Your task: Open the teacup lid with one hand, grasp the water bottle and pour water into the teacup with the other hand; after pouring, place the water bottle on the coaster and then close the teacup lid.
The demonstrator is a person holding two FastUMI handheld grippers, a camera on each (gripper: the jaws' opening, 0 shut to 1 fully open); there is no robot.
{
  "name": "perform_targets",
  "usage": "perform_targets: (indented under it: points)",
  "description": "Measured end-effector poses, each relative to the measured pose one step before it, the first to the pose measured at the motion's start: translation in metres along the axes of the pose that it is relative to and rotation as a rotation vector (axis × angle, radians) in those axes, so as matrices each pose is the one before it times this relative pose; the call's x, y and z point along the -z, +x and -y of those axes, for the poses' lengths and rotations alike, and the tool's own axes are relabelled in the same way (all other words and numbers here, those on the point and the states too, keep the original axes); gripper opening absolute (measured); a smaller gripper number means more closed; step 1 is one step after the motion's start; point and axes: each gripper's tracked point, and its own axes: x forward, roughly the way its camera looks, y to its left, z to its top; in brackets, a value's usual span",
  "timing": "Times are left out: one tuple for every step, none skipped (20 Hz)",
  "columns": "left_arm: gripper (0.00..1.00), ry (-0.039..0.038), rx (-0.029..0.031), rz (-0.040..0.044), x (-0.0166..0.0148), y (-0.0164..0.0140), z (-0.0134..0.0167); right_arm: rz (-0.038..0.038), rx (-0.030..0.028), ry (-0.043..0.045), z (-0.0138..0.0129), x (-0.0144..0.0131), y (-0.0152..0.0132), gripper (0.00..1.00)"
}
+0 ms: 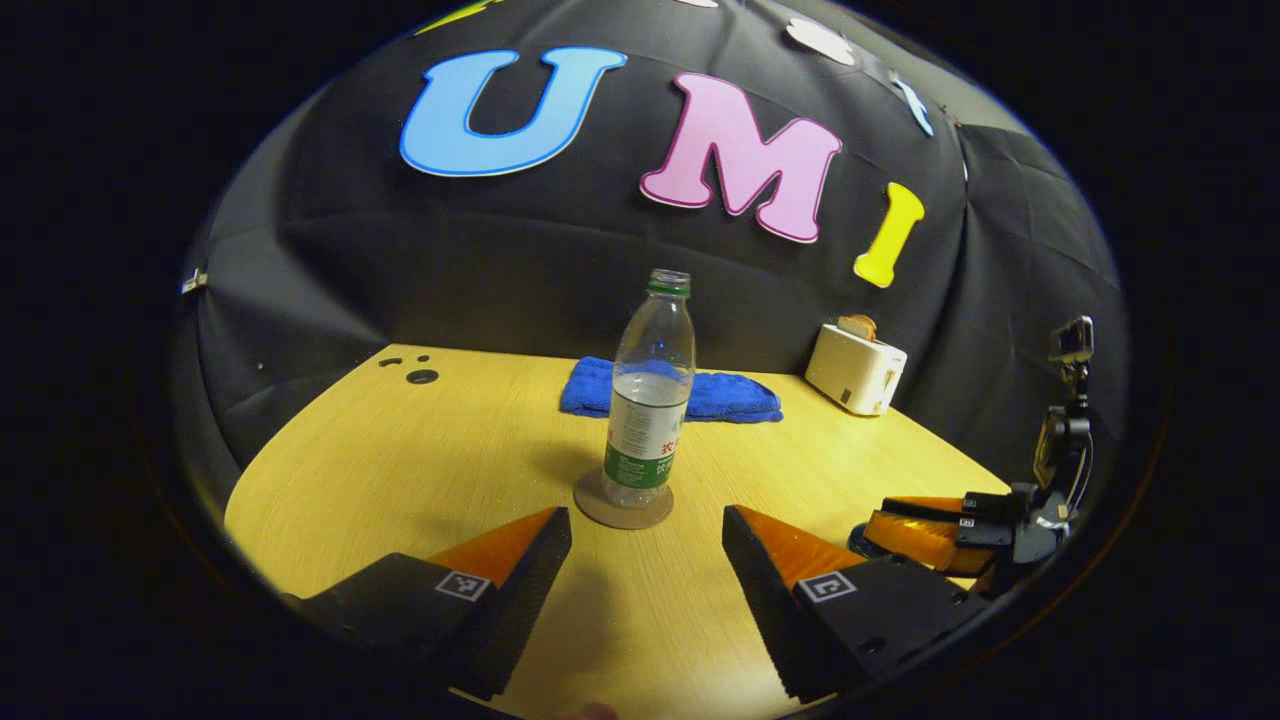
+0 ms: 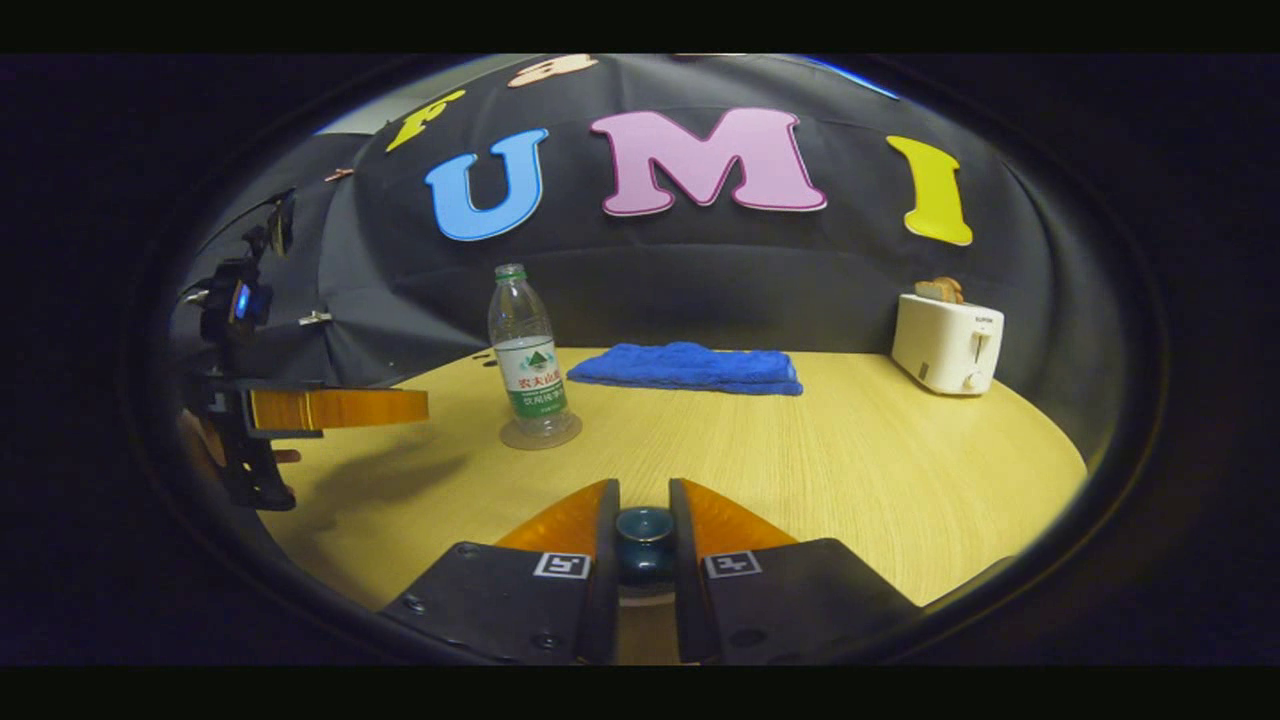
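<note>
Your right gripper (image 2: 645,535) has its jaws clenched on the teacup lid (image 2: 645,532), a dark glazed knob; the cup underneath is hidden. Your left gripper (image 1: 647,545) hangs with jaws released, facing the water bottle (image 1: 650,400), clear ribbed plastic, uncapped, upright on the round coaster (image 1: 600,512) on the woodgrain counter (image 1: 400,470).

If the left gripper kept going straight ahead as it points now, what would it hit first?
Probably the water bottle standing on its coaster, centred ahead of the open left gripper; the table between them looks clear.
</note>
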Motion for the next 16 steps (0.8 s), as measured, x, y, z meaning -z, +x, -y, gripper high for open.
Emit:
perform_targets:
  points:
    - [0.96,-0.01777,-0.00620,-0.00027,0.00036,0.00042,0.00058,0.00813,0.00158,-0.00749,-0.00029,-0.00006,0.00028,0.27]
    - [0.96,-0.01692,-0.00566,0.00137,0.00011,-0.00198,-0.00023,0.00195,-0.00313,-0.00214,-0.00012,0.00046,-0.00145,0.27]
    - [0.96,-0.01572,-0.00465,-0.00094,0.00095,0.00071,-0.00004,0.00662,-0.00410,-0.00476,-0.00191,-0.00041,-0.00055,0.27]
    - [0.96,-0.01236,-0.00118,-0.00195,0.00081,-0.00355,0.00067,0.00338,-0.00218,-0.00882,-0.00098,0.00013,-0.00090,0.27]
    - [0.95,-0.00963,-0.00129,0.00002,0.00228,0.00149,0.00290,0.00479,-0.00350,-0.00797,-0.00155,0.00029,-0.00045,0.22]
    - [0.96,-0.00621,-0.00082,0.00150,0.00018,-0.00207,0.00122,-0.00081,-0.00510,-0.00356,-0.00133,0.00142,-0.00092,0.27]
    - [0.96,-0.00479,-0.00124,0.00619,-0.00020,-0.00054,0.00160,-0.00508,-0.00942,0.00253,-0.00297,0.00441,-0.00123,0.27]
    - [0.96,-0.00133,-0.00060,0.00396,-0.00057,-0.00164,0.00128,0.00272,0.00427,-0.00287,-0.00066,0.00106,-0.00078,0.33]
    - [0.96,0.00042,0.00046,0.00492,-0.00083,-0.00034,0.00101,0.00932,0.00540,-0.00499,0.00190,-0.00017,-0.00067,0.33]
    - [0.96,0.00135,0.00251,0.00202,-0.00064,0.00026,0.00124,0.00028,-0.00203,-0.00087,0.00012,0.00028,0.00039,0.30]
    - [0.96,0.00246,0.00119,-0.00084,-0.00004,-0.00230,0.00033,-0.00170,-0.00115,0.00281,0.00003,0.00093,-0.00030,0.30]
    - [0.96,0.00453,0.00023,0.00289,-0.00075,0.00003,0.00022,-0.00059,0.00114,0.00317,0.00066,0.00010,0.00013,0.38]
    - [0.96,0.00811,-0.00157,0.00464,-0.00195,-0.00270,-0.00042,0.00047,0.00271,-0.00099,0.00054,-0.00016,0.00021,0.34]
    - [0.96,0.00842,-0.00543,0.00591,0.01063,0.00489,-0.00909,-0.00073,0.00023,-0.00158,0.00074,0.00013,0.00020,0.38]
    - [0.96,0.00808,-0.00356,0.00192,-0.00249,-0.00302,0.00001,-0.00335,0.00243,0.00008,0.00185,-0.00064,-0.00063,0.45]
    - [0.96,0.00558,-0.00262,0.00108,-0.00317,-0.00094,0.00204,0.00233,0.00196,0.00658,0.00199,-0.00338,-0.00152,0.57]
